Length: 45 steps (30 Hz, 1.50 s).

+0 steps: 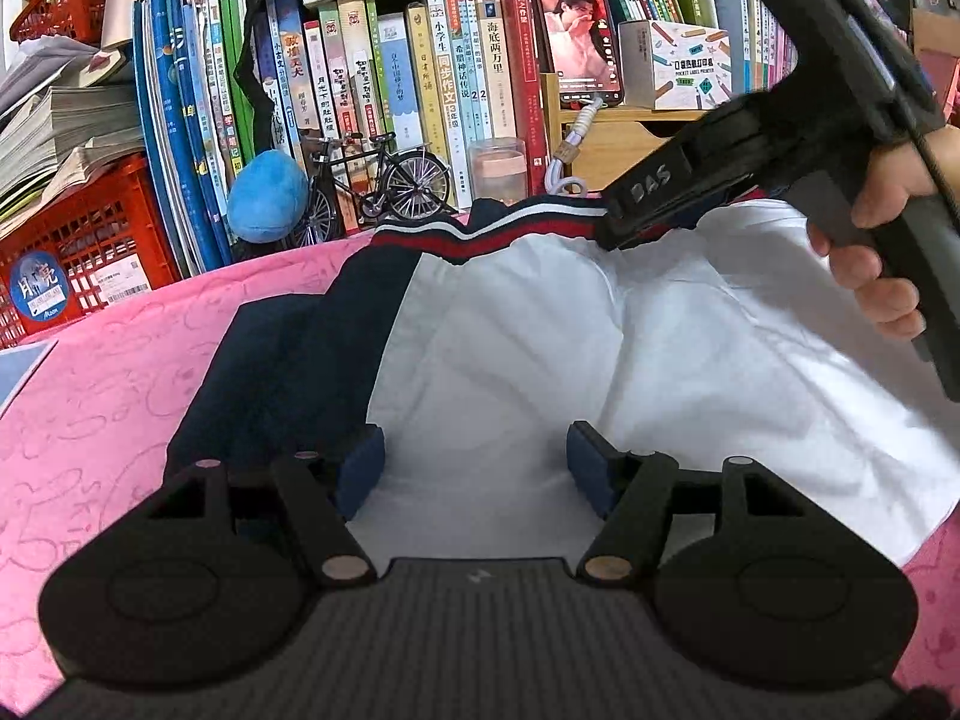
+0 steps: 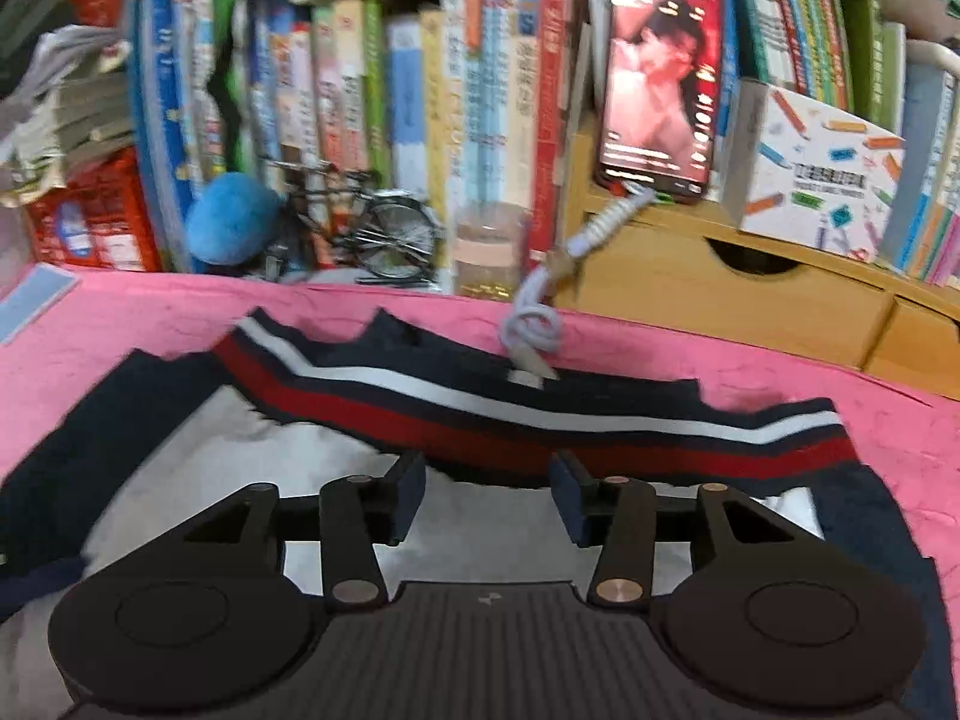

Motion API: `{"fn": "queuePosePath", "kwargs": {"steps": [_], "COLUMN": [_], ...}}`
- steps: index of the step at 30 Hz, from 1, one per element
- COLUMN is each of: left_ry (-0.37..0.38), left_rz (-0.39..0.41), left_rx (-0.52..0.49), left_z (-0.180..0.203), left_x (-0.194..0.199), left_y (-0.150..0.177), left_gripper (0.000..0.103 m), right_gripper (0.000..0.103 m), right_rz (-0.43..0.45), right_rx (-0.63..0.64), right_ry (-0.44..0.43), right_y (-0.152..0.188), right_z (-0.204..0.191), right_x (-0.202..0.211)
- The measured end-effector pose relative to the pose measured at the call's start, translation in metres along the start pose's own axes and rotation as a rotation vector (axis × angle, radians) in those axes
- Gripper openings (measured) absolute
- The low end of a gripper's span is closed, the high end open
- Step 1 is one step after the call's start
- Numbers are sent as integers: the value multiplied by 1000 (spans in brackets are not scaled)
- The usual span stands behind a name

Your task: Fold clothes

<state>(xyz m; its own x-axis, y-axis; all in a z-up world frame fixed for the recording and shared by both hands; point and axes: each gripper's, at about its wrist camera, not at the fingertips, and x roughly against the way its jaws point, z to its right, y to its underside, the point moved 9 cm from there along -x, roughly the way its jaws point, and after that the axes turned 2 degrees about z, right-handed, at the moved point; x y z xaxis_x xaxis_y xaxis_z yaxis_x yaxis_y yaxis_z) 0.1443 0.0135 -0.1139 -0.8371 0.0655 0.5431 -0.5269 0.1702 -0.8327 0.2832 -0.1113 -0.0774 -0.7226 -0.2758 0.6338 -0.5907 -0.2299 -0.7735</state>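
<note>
Garment (image 1: 540, 330) white and navy, flat on pink cloth (image 1: 120, 360), striped band (image 2: 540, 414) at far edge. Left gripper (image 1: 474, 462) jaws apart over white fabric, gripping nothing. Right gripper (image 2: 487, 495) jaws apart, just short of the band, empty

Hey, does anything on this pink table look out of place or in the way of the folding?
Yes: the white cable hanging from the phone trails down onto the garment's striped hem. Its end lies on the navy edge, so it may snag in a fold. The garment itself lies rumpled, not flat.
</note>
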Motion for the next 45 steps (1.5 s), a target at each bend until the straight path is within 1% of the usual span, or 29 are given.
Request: {"fn": "queuePosePath", "kwargs": {"steps": [1, 3, 4, 5, 7, 10, 13, 15, 16, 18, 19, 21, 22, 23, 24, 25, 26, 30, 31, 33, 34, 36, 37, 38, 39, 40, 42, 44, 45], "left_ry": [0, 1, 1, 1, 1, 1, 1, 0, -1, -3, -4, -1, -3, -5, -4, -4, -4, 2, 4, 9, 13, 21, 0, -21, -71, -114, -117, -106, -102], "left_rz": [0, 0, 0, 0, 0, -1, -1, -2, -2, -3, -4, -7, -10, -13, -14, -14, -14, -17, -15, -6, 0, 7, 8, 8, 28, 61, 104, 146, 171], "left_rx": [0, 0, 0, 0, 1, -1, 0, 0, 0, 2, 5, 14, 19, 24, 28, 30, 33, 58, 55, 45, 37, 50, 69, 88, 82, 69, 46, 30, 23], "left_z": [0, -1, -1, -1, -1, -1, -2, -2, -2, -2, -3, -4, -5, -6, -6, -7, -7, -13, -15, -19, -21, -27, -34, -40, -47, -52, -51, -45, -41], "left_x": [0, 0, 0, -1, -1, -1, -2, -2, -3, -3, -3, -3, -4, -4, -5, -5, -5, -5, -3, 3, 8, 20, 29, 38, 47, 55, 59, 48, 40], "left_y": [0, 0, 0, 0, 1, 2, 2, 2, 2, 2, 3, 3, 3, 3, 4, 4, 4, 5, 6, 8, 10, 11, 7, 4, -3, -13, -36, -60, -71], "left_gripper": [68, 68, 68, 68, 68, 68, 69, 69, 69, 70, 72, 74, 77, 78, 78, 78, 79, 82, 82, 82, 82, 82, 81, 75, 72, 72, 72, 72, 72], "right_gripper": [60, 67, 67, 67, 76, 83, 87, 88, 88, 88, 88, 89, 89, 86, 87, 90, 90, 91, 97, 100, 101, 101, 100, 99, 96, 95, 95, 95, 89], "right_rz": [-2, -37, -55, -51, -29, 22, 60, 66, 62, 46, 43, 36, 34, 33, 33, 34, 30, 18, 16, 11, 3, 7, 14, 23, 39, 57, 119, 170, 196], "right_rx": [12, 19, 17, 16, 16, -5, -11, 28, 57, 124, 138, 109, 75, 60, 79, 107, 85, -57, -95, -175, -236, -300, -305, -303, -297, -290, -261, -232, -218], "right_ry": [9, 45, 49, 44, 30, -17, -53, -68, -67, -33, -15, 8, 12, 18, 67, 129, 155, 232, 258, 312, 294, 294, 296, 297, 289, 279, 240, 194, 171], "right_y": [1, 8, 13, 15, 16, 23, 37, 51, 59, 78, 85, 96, 100, 104, 107, 110, 114, 134, 140, 153, 161, 169, 169, 170, 167, 163, 141, 117, 105], "right_z": [0, 2, 3, 1, -2, -9, -15, -25, -29, -33, -30, -13, -2, 9, 19, 28, 43, 108, 126, 161, 175, 192, 195, 196, 194, 191, 176, 158, 148], "right_x": [-4, -17, -22, -20, -12, 14, 43, 58, 64, 71, 73, 78, 81, 85, 89, 93, 97, 114, 118, 125, 128, 135, 139, 142, 146, 149, 149, 144, 141]}}
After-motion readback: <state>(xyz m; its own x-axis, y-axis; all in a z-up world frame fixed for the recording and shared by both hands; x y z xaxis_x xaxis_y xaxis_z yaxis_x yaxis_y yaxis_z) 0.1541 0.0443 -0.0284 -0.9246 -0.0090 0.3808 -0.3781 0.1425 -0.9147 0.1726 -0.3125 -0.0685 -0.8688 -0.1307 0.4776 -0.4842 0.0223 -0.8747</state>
